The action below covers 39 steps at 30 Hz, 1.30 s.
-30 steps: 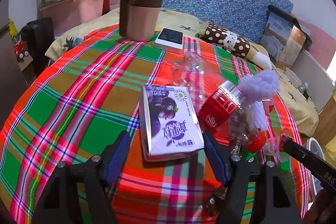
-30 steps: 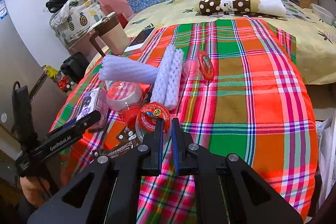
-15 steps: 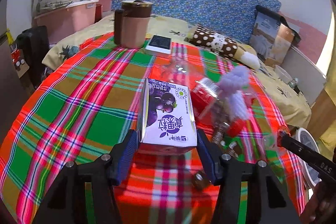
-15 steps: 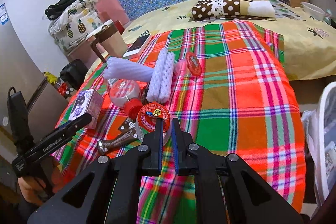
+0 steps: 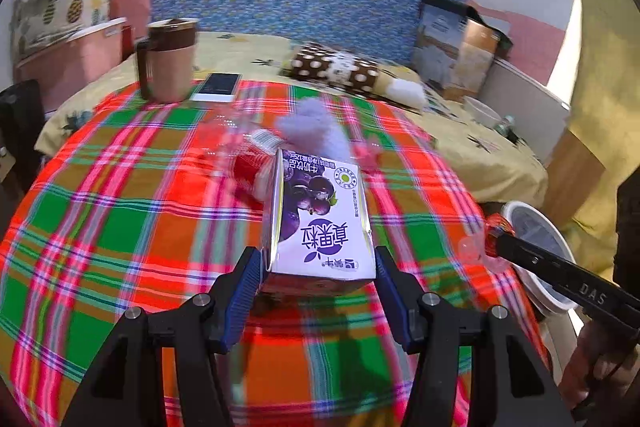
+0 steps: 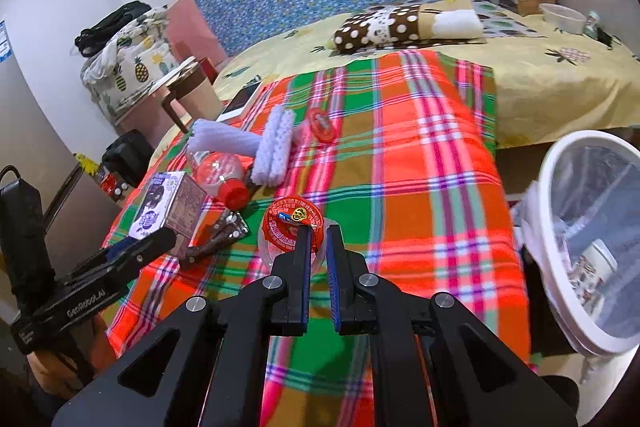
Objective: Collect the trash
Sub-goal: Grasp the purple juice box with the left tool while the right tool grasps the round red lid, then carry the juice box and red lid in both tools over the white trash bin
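My left gripper [image 5: 318, 263] is shut on a purple and white milk carton [image 5: 320, 219], its blue pads pressing both sides, and the carton hangs above the plaid tablecloth [image 5: 120, 211]. The right wrist view shows the same carton [image 6: 168, 203] at the left in that gripper [image 6: 136, 251]. My right gripper [image 6: 318, 235] is shut on the rim of a clear cup with a red foil lid [image 6: 290, 223]. That cup [image 5: 494, 231] also shows at the right of the left wrist view. On the cloth lie a red-capped bottle [image 6: 220, 175], foam nets [image 6: 276, 147], brown wrappers [image 6: 224, 231] and another red-lidded cup [image 6: 320, 119].
A white-rimmed bin with a clear liner [image 6: 560, 247] stands off the table's right edge, holding some litter. At the back of the table stand a brown mug [image 5: 168, 63] and a phone [image 5: 218, 87]. Behind it is a bed with a dotted pillow [image 6: 380, 27].
My left gripper has closed on the carton, lifted it off the cloth and carried it right. My right gripper with the cup has moved right, and the bin has come into view.
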Each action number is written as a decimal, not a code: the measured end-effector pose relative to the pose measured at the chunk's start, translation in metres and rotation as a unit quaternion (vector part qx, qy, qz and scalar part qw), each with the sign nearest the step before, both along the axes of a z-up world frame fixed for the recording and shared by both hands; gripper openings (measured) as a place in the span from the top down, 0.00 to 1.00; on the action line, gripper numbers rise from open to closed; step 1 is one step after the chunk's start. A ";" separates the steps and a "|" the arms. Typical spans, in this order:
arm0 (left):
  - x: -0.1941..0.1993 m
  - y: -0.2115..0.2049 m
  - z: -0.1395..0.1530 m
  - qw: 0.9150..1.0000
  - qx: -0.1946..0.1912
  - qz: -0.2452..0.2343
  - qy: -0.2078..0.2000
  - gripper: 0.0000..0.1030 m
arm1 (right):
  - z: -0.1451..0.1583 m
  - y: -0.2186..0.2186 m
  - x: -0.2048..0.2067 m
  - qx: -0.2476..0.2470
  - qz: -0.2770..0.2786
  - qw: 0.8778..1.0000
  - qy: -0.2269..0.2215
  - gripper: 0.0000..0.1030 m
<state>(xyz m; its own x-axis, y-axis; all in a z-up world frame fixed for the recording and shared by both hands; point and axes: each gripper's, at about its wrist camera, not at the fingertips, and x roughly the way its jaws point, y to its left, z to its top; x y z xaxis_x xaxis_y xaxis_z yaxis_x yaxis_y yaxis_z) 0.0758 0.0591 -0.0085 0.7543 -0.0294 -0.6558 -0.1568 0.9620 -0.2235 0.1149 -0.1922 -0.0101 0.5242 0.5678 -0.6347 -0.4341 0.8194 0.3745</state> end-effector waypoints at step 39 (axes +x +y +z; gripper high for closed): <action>0.075 -0.224 0.008 0.958 -0.008 -0.286 -0.017 0.45 | -0.014 -0.176 -0.007 -0.013 -0.220 0.975 0.008 0.90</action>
<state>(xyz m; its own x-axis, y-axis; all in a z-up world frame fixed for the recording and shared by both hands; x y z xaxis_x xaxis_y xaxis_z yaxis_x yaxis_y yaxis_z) 0.1508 -0.1651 -0.0003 0.6323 -0.4544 -0.6275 0.4032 0.8846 -0.2343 0.1075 -0.3682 -0.0239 0.7039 0.2725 -0.6560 -0.0317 0.9346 0.3542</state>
